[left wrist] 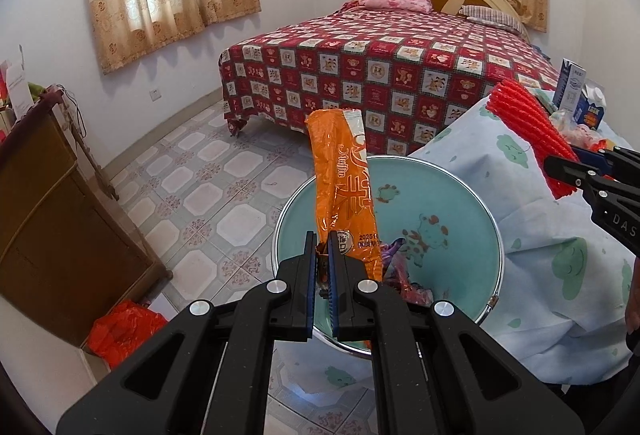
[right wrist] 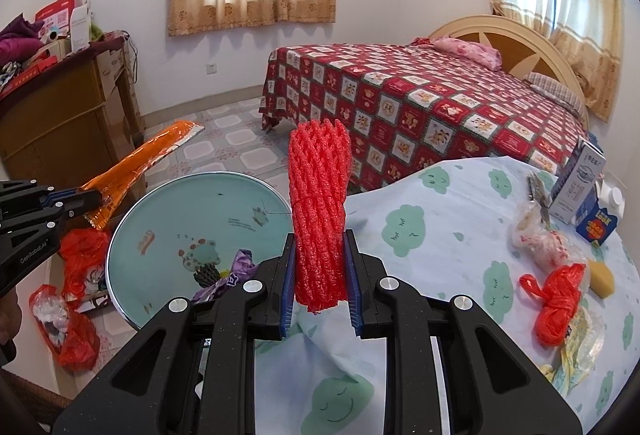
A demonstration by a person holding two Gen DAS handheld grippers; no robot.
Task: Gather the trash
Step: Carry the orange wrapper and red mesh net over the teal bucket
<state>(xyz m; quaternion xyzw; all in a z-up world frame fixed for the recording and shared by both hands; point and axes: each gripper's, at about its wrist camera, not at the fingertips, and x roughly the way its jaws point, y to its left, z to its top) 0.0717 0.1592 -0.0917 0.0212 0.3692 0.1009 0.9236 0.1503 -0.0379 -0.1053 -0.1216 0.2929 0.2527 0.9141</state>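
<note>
My left gripper (left wrist: 323,259) is shut on the lower end of a long orange snack wrapper (left wrist: 344,187) and holds it upright over a teal enamel basin (left wrist: 452,203). The basin holds purple and red wrappers (left wrist: 396,267). My right gripper (right wrist: 319,275) is shut on a roll of red foam fruit netting (right wrist: 319,211), held upright above the table's near edge, right of the basin (right wrist: 168,203). The right gripper and netting show at the right of the left wrist view (left wrist: 528,131); the left gripper and orange wrapper show at the left of the right wrist view (right wrist: 132,171).
A table under a blue cloud-print cloth (right wrist: 440,235) carries a red plastic bag (right wrist: 556,299), clear bags (right wrist: 540,235), a yellow sponge (right wrist: 602,275) and milk cartons (right wrist: 580,175). Red bags (right wrist: 72,335) lie on the floor. A brown cabinet (left wrist: 48,203) stands left, a bed (left wrist: 380,67) behind.
</note>
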